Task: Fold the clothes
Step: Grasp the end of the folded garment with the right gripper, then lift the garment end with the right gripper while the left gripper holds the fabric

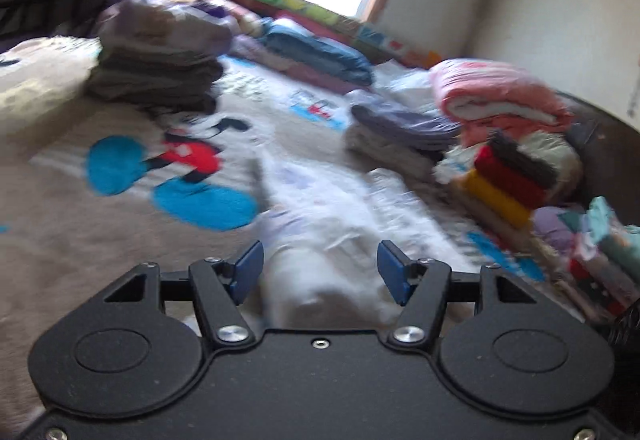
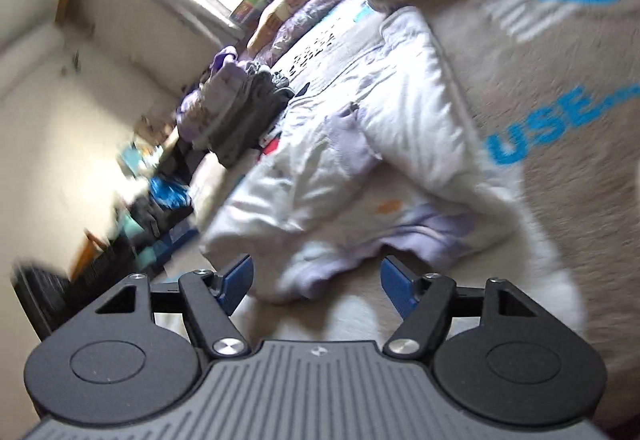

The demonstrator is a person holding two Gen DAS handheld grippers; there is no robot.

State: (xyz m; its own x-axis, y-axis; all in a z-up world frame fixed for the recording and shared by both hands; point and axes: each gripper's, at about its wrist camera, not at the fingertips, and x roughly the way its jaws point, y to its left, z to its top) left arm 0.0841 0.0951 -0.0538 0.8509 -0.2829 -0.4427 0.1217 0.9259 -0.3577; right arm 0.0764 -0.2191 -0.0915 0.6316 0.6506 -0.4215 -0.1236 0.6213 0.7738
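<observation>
At the far left of the left wrist view a tall stack of folded grey and lilac clothes (image 1: 160, 56) is seen on the beige cartoon-print blanket (image 1: 60, 220). Nearer and to the right, the blue and red cartoon figure (image 1: 176, 176) is printed on that blanket. In the near middle the left gripper (image 1: 320, 276) is held with its blue pads (image 1: 249, 270) apart, gripping nothing, above a white garment with pale lilac parts (image 1: 332, 240) that is spread on the blanket. Further right a low folded pile (image 1: 400, 136) is seen, then a rolled pink quilt (image 1: 500, 96) and a red, yellow and black striped cloth (image 1: 508, 180) at the right edge.

In the right wrist view, strongly rolled and blurred, the same garment (image 2: 360, 168) is seen lying crumpled ahead. The right gripper (image 2: 316, 288) is held open, nothing pinched, with the garment's near hem just beyond the tips
</observation>
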